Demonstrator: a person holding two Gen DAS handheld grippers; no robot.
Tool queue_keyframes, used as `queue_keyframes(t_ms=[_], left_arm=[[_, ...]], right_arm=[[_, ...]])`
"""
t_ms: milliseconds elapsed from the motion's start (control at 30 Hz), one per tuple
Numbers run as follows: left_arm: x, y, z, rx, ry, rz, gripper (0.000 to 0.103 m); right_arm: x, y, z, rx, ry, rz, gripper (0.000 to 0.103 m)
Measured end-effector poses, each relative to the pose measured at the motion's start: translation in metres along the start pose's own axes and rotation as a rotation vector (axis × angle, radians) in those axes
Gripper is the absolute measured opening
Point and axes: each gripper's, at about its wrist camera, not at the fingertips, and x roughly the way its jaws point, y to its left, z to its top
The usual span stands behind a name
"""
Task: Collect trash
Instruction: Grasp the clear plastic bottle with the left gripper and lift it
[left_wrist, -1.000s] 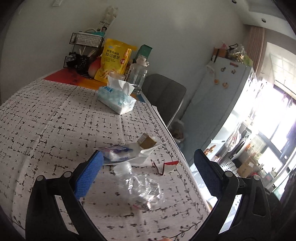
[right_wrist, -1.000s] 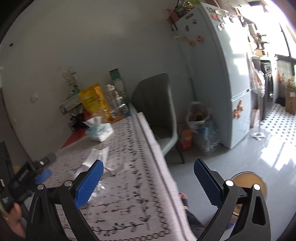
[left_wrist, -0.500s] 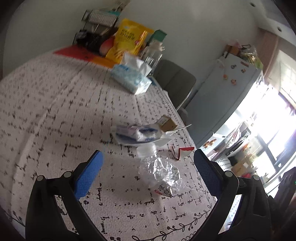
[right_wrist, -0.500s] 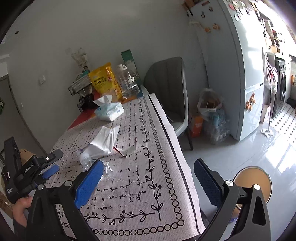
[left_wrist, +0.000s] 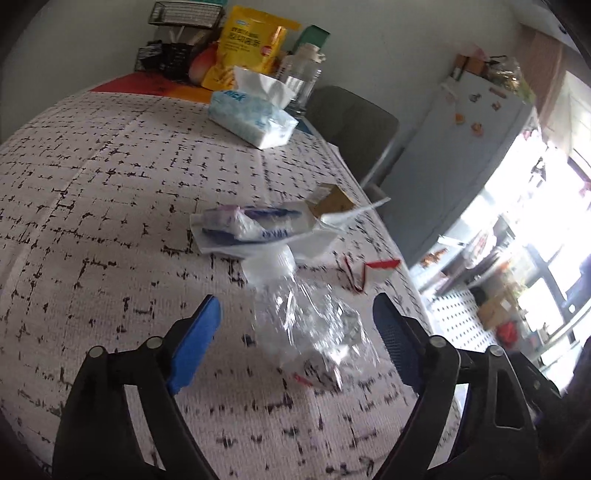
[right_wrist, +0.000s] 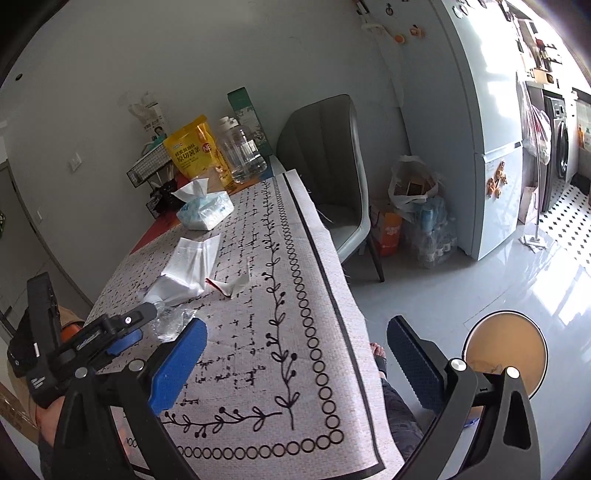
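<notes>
**A:** Clear crumpled plastic, that was the one bottle (left_wrist: 310, 325) on the counter (left_wrist: 110, 206); it lay on its side with its white cap toward the other litter, between the two blue pads of the left gripper (left_wrist: 295, 332).

**B:** Was it clamped?

**A:** No. The left gripper's jaws were closing with the bottle between them, but each pad stood clear of the plastic, so it was still released. In the right wrist view the left gripper (right_wrist: 147, 325) reached over the same bottle (right_wrist: 171, 321).

**B:** What else counted as trash?

**A:** Just beyond the cap lay one white plastic bag (left_wrist: 258, 232) with blue print, one small brown cardboard box (left_wrist: 332, 203) resting at its far end, and one torn red-and-white scrap (left_wrist: 373, 273) near the counter's edge, a little apart from the bottle.

**B:** And the right gripper?

**A:** The right gripper (right_wrist: 295, 365) hung wide apart and empty over the counter's near corner, one pad over the cloth, the other past the edge above the floor.

**B:** Further out?

**A:** One tissue pack (left_wrist: 255, 114), one yellow snack bag (left_wrist: 247, 48), one clear jug (left_wrist: 299, 81) and one wire rack (left_wrist: 177, 37) at the far end. One grey chair (right_wrist: 332, 177) stood beside the counter, one fridge (right_wrist: 487, 129) past it, one round stool (right_wrist: 506, 347) on the floor.
</notes>
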Motion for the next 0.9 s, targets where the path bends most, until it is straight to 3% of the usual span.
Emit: queue_keyframes(t_ms=[200,233,333,367,633,900], left_arm=[[0.023,0.005,0.007,-0.054,0.035,0.013,0.074],[0.024,0.006,0.008,-0.068,0.034,0.006,0.07],[0.026,0.013,0.01,-0.099,0.036,-0.017,0.041],[0.025,0.016,0.01,-0.106,0.04,-0.008,0.036],[-0.024,0.035,0.014,-0.144,-0.08,-0.016,0.035],[-0.059,0.069,0.029,-0.203,-0.177,-0.012,0.035]], right_arm=[[0.0,-0.01,0.002,0.019,0.004,-0.006,0.096],[0.001,-0.01,0.002,0.019,0.004,-0.006,0.096],[0.004,-0.007,0.004,0.009,0.006,-0.005,0.096],[0.005,-0.004,0.005,0.004,0.007,0.0,0.096],[0.025,0.032,0.017,-0.064,0.026,0.052,0.094],[0.054,0.086,0.018,-0.121,0.085,0.144,0.079]])
